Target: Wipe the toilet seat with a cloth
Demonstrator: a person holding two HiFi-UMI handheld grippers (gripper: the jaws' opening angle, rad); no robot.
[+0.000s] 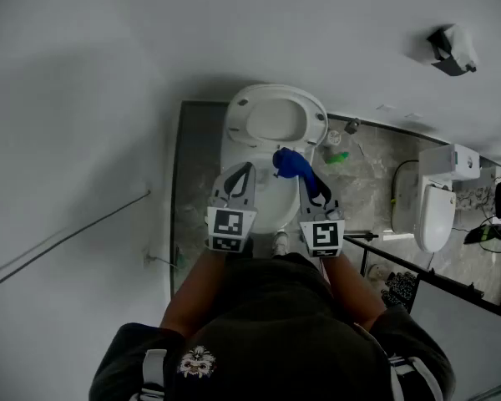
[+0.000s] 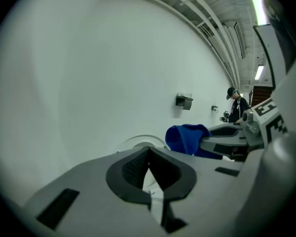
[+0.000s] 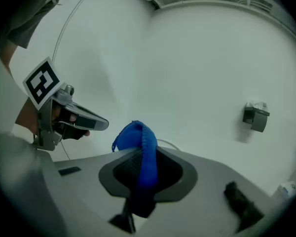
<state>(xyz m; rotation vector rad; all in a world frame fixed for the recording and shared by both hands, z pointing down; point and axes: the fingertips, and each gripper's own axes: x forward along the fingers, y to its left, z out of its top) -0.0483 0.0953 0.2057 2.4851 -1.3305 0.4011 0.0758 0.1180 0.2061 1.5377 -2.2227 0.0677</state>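
A white toilet [image 1: 234, 144] stands against the wall with its seat [image 1: 274, 117] raised. My right gripper [image 1: 306, 174] is shut on a blue cloth [image 1: 291, 164], which bulges out past its tips over the toilet; the same cloth [image 3: 139, 149] runs pinched between the jaws in the right gripper view. My left gripper [image 1: 246, 170] is held beside it over the bowl's left side, shut with nothing in it. From the left gripper view the jaws [image 2: 149, 154] meet at the tips, and the cloth [image 2: 187, 138] shows to the right.
A grey floor strip [image 1: 194, 190] runs left of the toilet. A second white toilet [image 1: 438, 203] stands at the right behind a dark partition edge [image 1: 417, 267]. A dispenser [image 1: 451, 50] hangs on the wall. A green object [image 1: 336, 157] lies on the marbled floor.
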